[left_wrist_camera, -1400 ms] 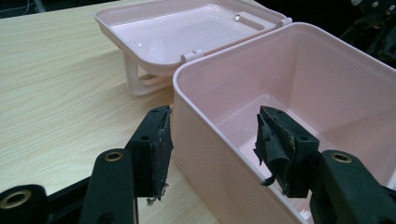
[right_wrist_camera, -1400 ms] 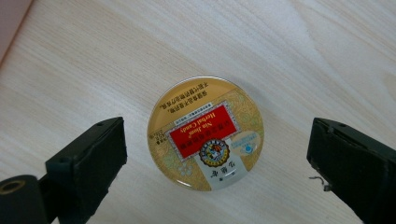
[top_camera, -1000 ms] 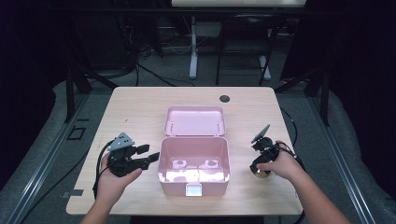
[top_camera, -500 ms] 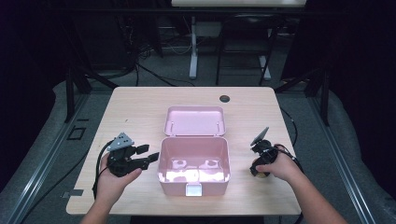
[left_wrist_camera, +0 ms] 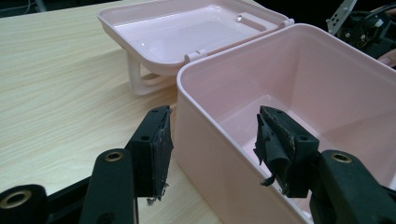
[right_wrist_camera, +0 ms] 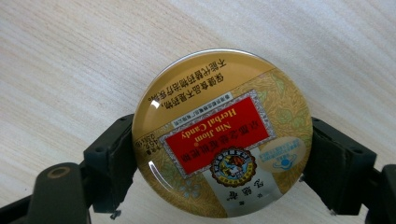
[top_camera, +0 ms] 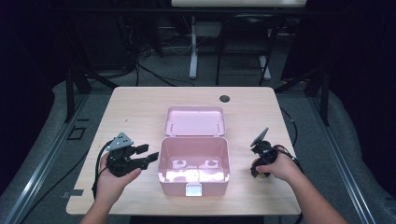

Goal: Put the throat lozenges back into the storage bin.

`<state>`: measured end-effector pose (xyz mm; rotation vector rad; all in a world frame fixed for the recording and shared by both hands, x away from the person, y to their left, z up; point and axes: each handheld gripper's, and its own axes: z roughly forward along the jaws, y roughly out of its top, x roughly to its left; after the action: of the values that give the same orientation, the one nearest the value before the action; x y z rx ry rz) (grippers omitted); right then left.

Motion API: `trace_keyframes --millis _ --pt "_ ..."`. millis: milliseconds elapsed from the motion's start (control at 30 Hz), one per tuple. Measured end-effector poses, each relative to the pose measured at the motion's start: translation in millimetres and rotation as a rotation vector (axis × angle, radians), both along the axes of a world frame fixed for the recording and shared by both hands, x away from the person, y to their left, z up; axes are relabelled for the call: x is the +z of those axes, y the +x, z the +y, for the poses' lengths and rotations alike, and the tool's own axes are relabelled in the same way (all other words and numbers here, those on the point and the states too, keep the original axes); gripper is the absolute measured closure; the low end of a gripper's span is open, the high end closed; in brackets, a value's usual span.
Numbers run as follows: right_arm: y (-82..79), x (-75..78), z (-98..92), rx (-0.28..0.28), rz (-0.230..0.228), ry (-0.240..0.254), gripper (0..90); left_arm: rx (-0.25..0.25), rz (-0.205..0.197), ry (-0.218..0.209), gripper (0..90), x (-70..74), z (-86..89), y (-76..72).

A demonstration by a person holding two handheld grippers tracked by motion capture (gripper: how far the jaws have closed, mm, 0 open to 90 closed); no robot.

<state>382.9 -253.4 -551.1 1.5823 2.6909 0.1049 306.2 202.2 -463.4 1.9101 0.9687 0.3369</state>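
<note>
Pink plastic box [top_camera: 194, 163]: open, near the front edge of the table [top_camera: 135, 112], midway along it; inside bare and glossy.
Lid [top_camera: 195, 121]: pink, swung back flat behind the box, towards the table's far edge.
Candy tin [right_wrist_camera: 222, 133]: round, gold with a red label, lying flat on the wood near the table's right edge, right of the box.
Right gripper [right_wrist_camera: 219, 161]: over the tin, one jaw on each side of it, each pad at the tin's rim; jaws have just been closing on it.
Left gripper [left_wrist_camera: 212, 151]: jaws apart, straddling the box's left wall, one outside, one inside, neither pad pressing.
Hole [top_camera: 224, 98]: small dark round fitting near the table's far edge.
</note>
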Motion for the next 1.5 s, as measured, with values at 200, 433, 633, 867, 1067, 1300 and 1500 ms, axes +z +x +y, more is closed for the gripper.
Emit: trace_keyframes --millis 200,433,633,867,1067,1300,1500 --pt "0.1 1.9 1.1 0.011 -0.004 -0.005 19.4 -0.001 -0.002 -0.001 45.2 0.1 -0.1 -0.1" --pt "-0.6 7.9 3.0 0.018 -0.015 -0.008 19.5 -0.001 -0.003 0.000 45.2 0.5 0.2 -0.1" --pt "-1.6 17.1 7.1 0.034 -0.027 -0.012 19.5 0.000 -0.003 0.000 45.2 1.0 0.1 -0.7" --pt "-3.4 36.8 14.5 0.084 -0.051 -0.017 19.6 0.002 -0.005 -0.002 45.2 0.8 0.6 -0.8" --pt "-4.4 54.2 22.1 0.113 -0.060 -0.021 19.6 0.000 -0.005 -0.002 45.2 1.4 1.0 -1.2" --pt "-5.4 71.2 31.4 0.143 -0.063 -0.022 19.6 0.003 0.001 -0.004 45.2 2.0 3.0 -1.4" --pt "-5.7 82.8 39.7 0.173 -0.069 -0.023 19.6 0.002 -0.002 -0.002 45.2 0.8 1.8 -1.3"
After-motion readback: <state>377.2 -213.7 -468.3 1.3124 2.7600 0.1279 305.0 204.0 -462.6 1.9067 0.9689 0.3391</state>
